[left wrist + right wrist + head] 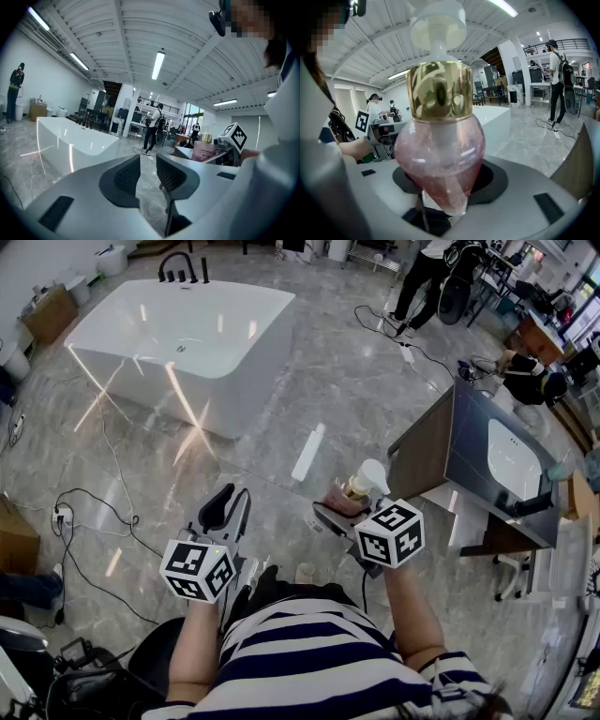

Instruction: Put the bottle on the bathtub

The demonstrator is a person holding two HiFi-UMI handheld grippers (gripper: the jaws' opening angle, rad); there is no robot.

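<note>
Left hand-held gripper [147, 161]: jaws slightly apart, nothing between; textured black pads, smooth grey shell.
Ahead of it, to left: black cable [103, 507] looping over glossy grey marble floor [309, 381].
Further ahead, well apart: bathtub [178, 329], white, glossy, rounded corners, black tap at far rim.
Right hand-held gripper [337, 507]: pinching bottle [438, 150] at lower body. Bottle upright, pink translucent bulb tapering downward, gold metallic collar, white pump head.
Near its right: vanity unit [469, 442], dark top, white basin.
</note>
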